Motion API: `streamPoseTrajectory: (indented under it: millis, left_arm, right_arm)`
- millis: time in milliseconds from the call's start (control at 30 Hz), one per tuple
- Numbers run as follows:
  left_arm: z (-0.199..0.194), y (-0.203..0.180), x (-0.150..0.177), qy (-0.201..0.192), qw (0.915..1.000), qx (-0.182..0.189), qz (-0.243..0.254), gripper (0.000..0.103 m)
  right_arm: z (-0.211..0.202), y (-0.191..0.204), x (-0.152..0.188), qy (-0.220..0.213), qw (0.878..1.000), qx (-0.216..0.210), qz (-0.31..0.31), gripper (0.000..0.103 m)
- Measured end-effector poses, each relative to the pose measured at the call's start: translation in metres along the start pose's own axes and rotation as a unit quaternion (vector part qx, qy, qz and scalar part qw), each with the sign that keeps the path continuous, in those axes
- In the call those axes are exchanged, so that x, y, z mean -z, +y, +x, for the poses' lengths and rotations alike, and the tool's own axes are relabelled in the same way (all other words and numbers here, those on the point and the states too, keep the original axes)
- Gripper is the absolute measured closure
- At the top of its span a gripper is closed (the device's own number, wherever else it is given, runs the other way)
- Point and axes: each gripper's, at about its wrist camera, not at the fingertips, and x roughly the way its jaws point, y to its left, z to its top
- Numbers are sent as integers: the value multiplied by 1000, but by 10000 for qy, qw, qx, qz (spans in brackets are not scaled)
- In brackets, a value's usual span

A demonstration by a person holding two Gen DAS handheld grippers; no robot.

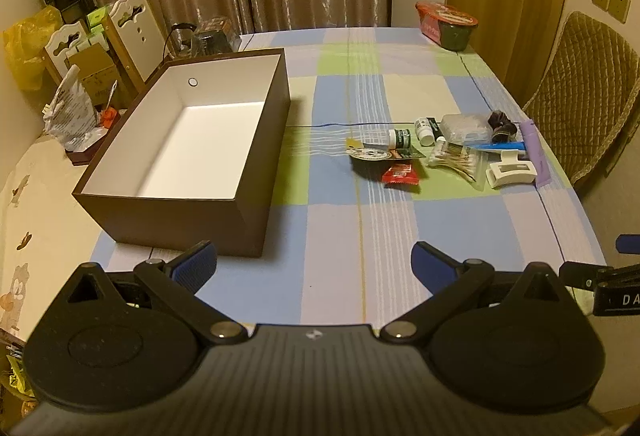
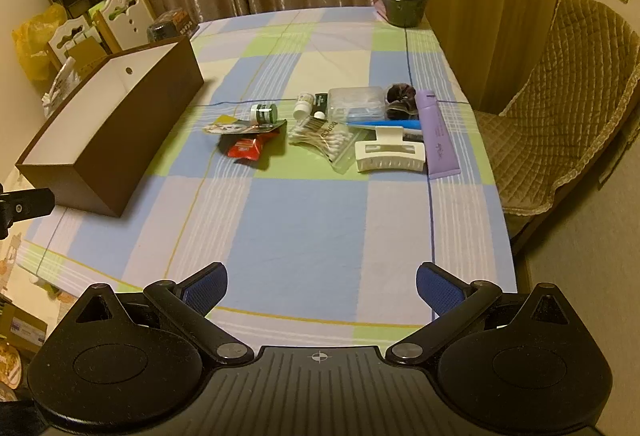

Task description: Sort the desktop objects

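A brown box (image 1: 256, 172) (image 2: 120, 140) with a white, empty inside stands on the left of the checked tablecloth. A cluster of small items lies right of centre: a red packet (image 2: 245, 148) (image 1: 400, 174), a green-capped jar (image 2: 264, 113), a white bottle (image 2: 303, 105), a bag of cotton swabs (image 2: 320, 136) (image 1: 456, 158), a white hair clip (image 2: 390, 152) (image 1: 510, 170), a purple tube (image 2: 436, 134) and a clear plastic case (image 2: 354, 102). My left gripper (image 1: 314, 264) is open near the table's front edge, by the box's near corner. My right gripper (image 2: 322, 286) is open over the front edge, well short of the items.
A red-lidded dark bowl (image 2: 400, 2) (image 1: 450, 24) sits at the far right corner of the table. A quilted chair (image 2: 560, 108) stands to the right. Cluttered shelves and bags (image 1: 76, 76) line the left wall. Curtains hang behind the table.
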Motion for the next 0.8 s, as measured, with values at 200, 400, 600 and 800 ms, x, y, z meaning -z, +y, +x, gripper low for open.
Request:
streamPoseTrajectory:
  millis: [200, 400, 600, 800]
  left_arm:
    - [0, 19, 0, 28, 9996, 175, -208, 1]
    - [-9, 15, 3, 0, 9999, -73, -93, 1]
    - [-13, 21, 7, -33, 9998, -133, -144, 1]
    - [-17, 30, 10, -47, 9995, -197, -243, 1]
  right_arm:
    - [0, 3, -1, -9, 10000, 37, -15, 0]
    - [1, 9, -1, -3, 10000, 80, -16, 0]
    - [1, 11, -2, 46, 9999, 89, -16, 0]
    - [0, 17, -3, 2, 9999, 77, -86, 0]
